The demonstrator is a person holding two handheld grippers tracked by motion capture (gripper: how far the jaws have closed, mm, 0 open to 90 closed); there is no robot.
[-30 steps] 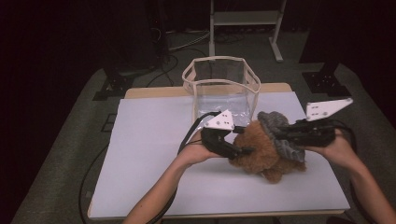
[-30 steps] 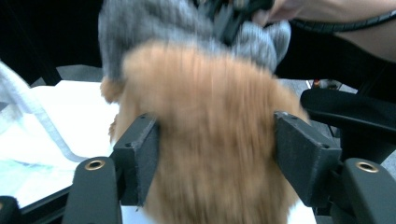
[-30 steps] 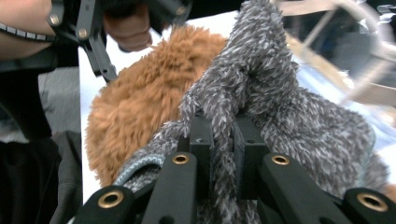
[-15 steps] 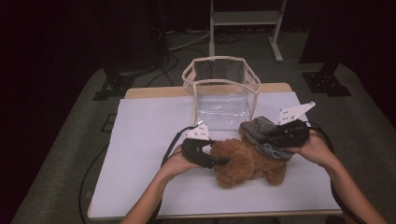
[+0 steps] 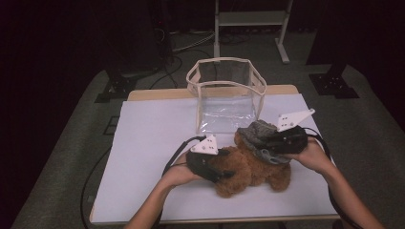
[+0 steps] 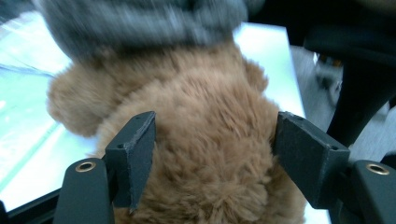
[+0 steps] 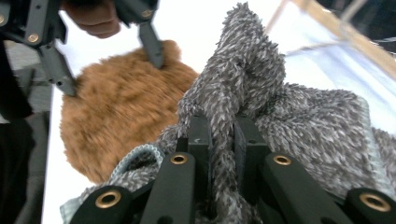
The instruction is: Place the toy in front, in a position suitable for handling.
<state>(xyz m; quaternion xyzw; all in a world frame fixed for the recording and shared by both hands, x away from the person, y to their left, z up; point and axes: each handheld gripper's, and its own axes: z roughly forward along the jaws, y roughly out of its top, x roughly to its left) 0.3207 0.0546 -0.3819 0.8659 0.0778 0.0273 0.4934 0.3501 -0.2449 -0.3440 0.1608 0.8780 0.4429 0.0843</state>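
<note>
Hands with 2 grippers working a brown plush bear (image 5: pixel 248 169) and a grey knit garment (image 5: pixel 260 136) on a white table (image 5: pixel 148 143).

The bear lies near the table's front edge, just in front of a clear, cream-rimmed bag (image 5: pixel 224 95). The left gripper (image 6: pixel 212 154) has its jaws on either side of the bear's furry body; they have just been opening, and whether the pads press the fur cannot be told. The right gripper (image 7: pixel 223 140) is pinched tight on a fold of the grey fuzzy garment, which sits over the bear's head end, touching it.
</note>
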